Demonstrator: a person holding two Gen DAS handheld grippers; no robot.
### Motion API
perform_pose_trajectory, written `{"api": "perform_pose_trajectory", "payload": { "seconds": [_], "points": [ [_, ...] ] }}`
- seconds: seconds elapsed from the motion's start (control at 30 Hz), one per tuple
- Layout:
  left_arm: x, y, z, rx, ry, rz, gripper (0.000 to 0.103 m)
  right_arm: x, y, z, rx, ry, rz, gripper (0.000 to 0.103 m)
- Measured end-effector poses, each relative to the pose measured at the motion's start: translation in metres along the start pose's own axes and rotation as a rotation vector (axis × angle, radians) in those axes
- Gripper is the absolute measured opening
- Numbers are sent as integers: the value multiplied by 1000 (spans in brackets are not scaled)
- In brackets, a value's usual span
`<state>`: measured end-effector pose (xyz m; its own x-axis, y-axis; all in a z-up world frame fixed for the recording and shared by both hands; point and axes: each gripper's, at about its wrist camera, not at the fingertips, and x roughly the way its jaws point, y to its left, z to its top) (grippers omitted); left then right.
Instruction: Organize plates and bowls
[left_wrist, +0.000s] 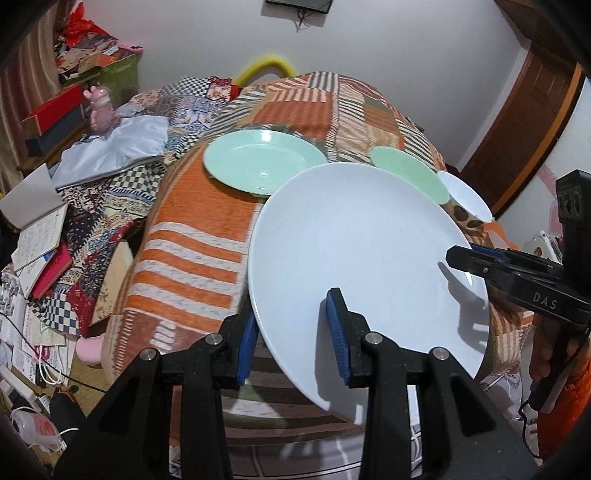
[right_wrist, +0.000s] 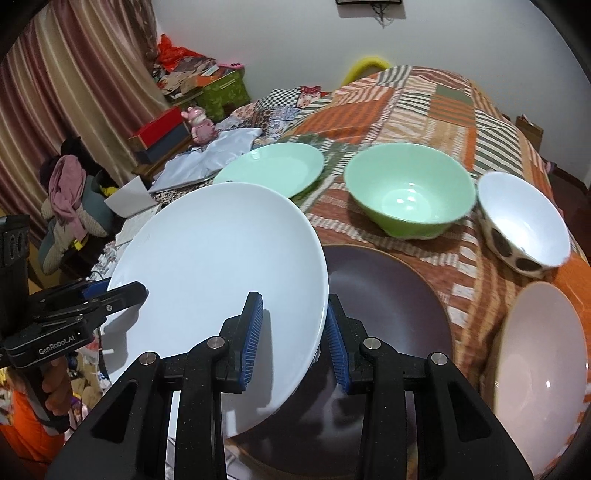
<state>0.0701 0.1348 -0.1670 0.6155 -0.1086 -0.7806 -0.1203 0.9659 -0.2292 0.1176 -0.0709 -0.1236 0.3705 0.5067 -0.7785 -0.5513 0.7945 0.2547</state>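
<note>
Midway, we hold the white plate (right_wrist: 218, 266) aloft over the patchwork-covered table (left_wrist: 192, 229), left gripper (left_wrist: 291, 328) and right gripper (right_wrist: 293, 332) each clamped narrow on opposite rims. Nothing looks stacked yet: the dark plate (right_wrist: 388, 295), green plate (right_wrist: 273, 166), green bowl (right_wrist: 410, 192), spotted bowl (right_wrist: 524, 225) and pale bowl (right_wrist: 539, 354) all sit apart, awaiting sorting.

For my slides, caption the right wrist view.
Both grippers hold a white plate above a dark plate.
</note>
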Motion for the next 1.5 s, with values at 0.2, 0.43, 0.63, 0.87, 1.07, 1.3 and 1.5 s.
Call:
{"api": "perform_pose_trajectory", "payload": {
  "seconds": [0.2,0.43,0.63,0.87,1.07,1.3,1.5],
  "points": [
    [8,-16,0,26,14,-25,35,-8,-15,-10,45,-8,-18,32],
    [23,-32,-2,49,48,-50,35,-12,-29,-24,95,-4,-43,32],
    [37,-37,-5,56,77,-62,35,-8,-36,-33,109,7,-82,32],
    [49,-40,-6,53,96,-70,35,-8,-37,-38,98,4,-128,32],
    [56,-39,-2,48,99,-72,35,-7,-37,-41,98,3,-157,32],
    [62,-42,-1,65,99,-69,35,-6,-44,-49,152,8,-155,32],
    [67,-45,1,65,96,-71,35,-10,-46,-51,184,-13,-145,32]
  ]
}}
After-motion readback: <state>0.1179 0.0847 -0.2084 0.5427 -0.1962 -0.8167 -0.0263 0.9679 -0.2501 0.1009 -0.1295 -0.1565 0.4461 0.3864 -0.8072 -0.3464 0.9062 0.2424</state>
